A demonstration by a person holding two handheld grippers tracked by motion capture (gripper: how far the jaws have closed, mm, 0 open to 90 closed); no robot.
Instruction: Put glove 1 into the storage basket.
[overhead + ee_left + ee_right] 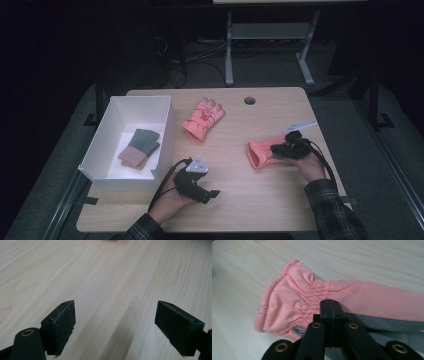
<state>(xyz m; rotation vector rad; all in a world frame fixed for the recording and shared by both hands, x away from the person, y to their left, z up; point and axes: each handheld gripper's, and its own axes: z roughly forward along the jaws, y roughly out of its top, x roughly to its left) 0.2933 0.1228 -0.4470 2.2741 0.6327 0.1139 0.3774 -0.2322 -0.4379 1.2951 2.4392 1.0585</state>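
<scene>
A pink glove (260,153) lies at the right of the wooden table (250,200). My right gripper (280,149) is shut on it. In the right gripper view the closed jaws (330,306) pinch the glove (287,302) just behind its gathered cuff, where pink fabric meets grey mesh. A second pink glove (202,119) lies flat near the back middle. My left gripper (214,194) rests low at the front, open. In the left gripper view its pads (115,327) stand wide apart over bare wood.
A white box (140,105) stands at the left of the table with a grey and pink glove (139,148) lying inside. A round cable hole (249,100) sits near the back edge. A pale strip (300,126) lies just behind the right gripper.
</scene>
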